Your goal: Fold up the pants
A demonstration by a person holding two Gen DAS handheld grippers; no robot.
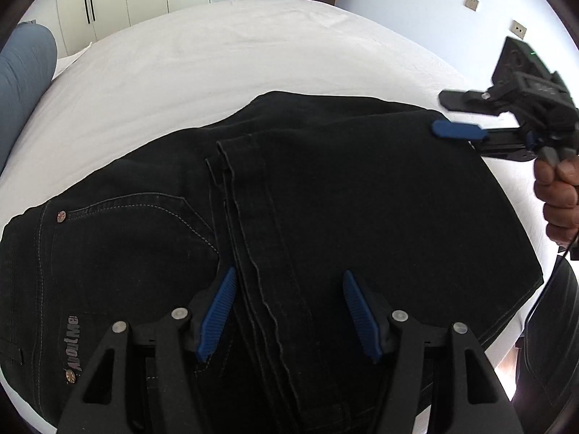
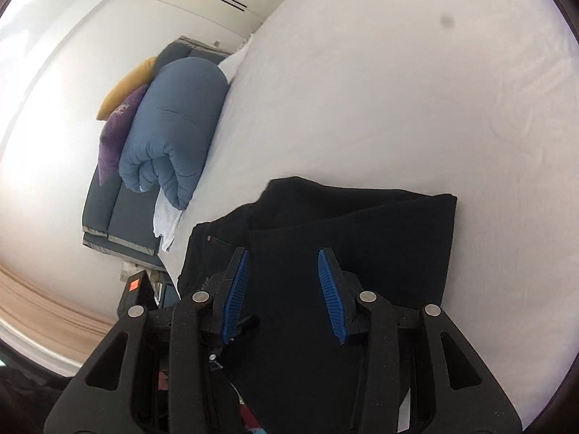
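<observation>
- Two grippers hover over one pair of black pants (image 1: pixel 325 195), which lies on the white bed (image 1: pixel 217 65), already folded leg on leg and doubled over so the hems (image 1: pixel 220 159) lie on the seat near the back pocket (image 1: pixel 137 224).
- Left gripper (image 1: pixel 289 311) hangs right above the folded legs; its jaws stand wide, with nothing between them, and the leg seam runs up between the blue pads (image 1: pixel 217 318).
- Right gripper (image 1: pixel 448 115) is at the far right edge of the cloth, its jaws also wide and holding nothing. In its own view the bundle lies straight ahead and below.
- From the left wrist view, the bundle's long axis runs left to right: waistband and logo patch (image 1: pixel 74 340) at the left, the fold at the right. The legs point leftward, toward the waist.
- My judgement: a further fold would carry one short end across to the other. The right gripper is nearer the folded end, the left nearer the middle and waist.
</observation>
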